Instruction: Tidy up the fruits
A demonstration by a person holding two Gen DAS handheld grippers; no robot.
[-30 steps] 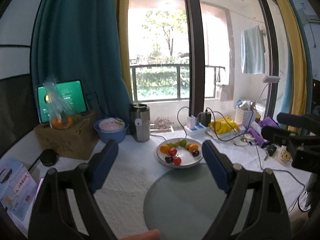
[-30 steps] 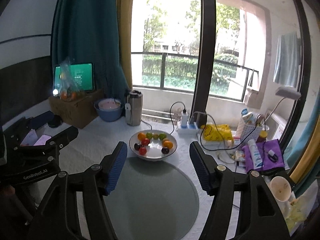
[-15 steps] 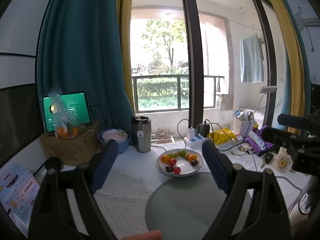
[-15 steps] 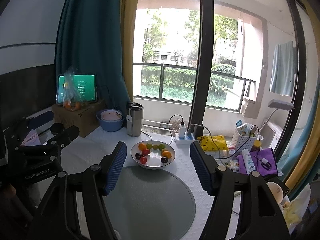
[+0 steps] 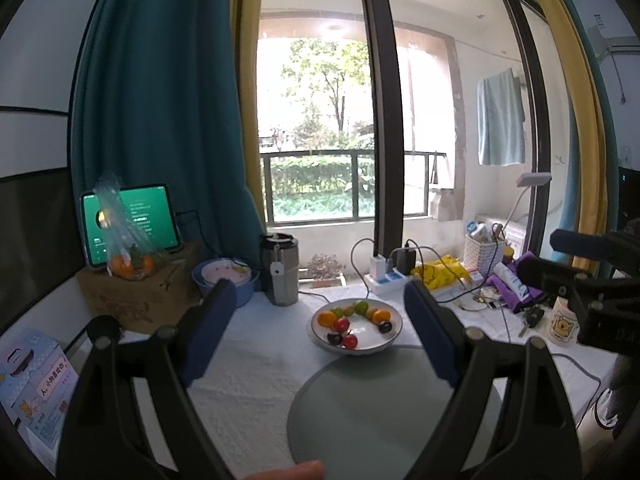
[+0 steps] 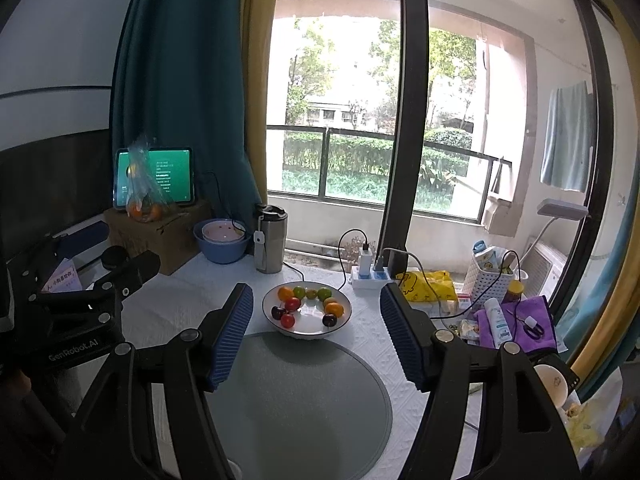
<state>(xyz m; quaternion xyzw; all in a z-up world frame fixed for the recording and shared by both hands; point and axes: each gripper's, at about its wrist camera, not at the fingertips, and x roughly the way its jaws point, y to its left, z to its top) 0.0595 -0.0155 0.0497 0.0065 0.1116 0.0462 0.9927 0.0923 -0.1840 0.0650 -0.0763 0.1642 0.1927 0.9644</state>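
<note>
Fruits [image 6: 306, 306] lay in a white bowl [image 6: 344, 320] on the counter [image 6: 192, 296]; left gripper [image 5: 316, 332] and right gripper [image 6: 316, 336] hovered short of it, jaws released, empty.

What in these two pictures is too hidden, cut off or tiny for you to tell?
- Round grey mat: near edge cut off by the frame and gripper arms, both views.
- Tablet text: too small; a clear bag of oranges covers part.
- White basket contents: small, crowded, right wrist view.
- Small fruits in the white bowl: kinds uncertain.
- Blue bowl: partly behind a left gripper finger.
</note>
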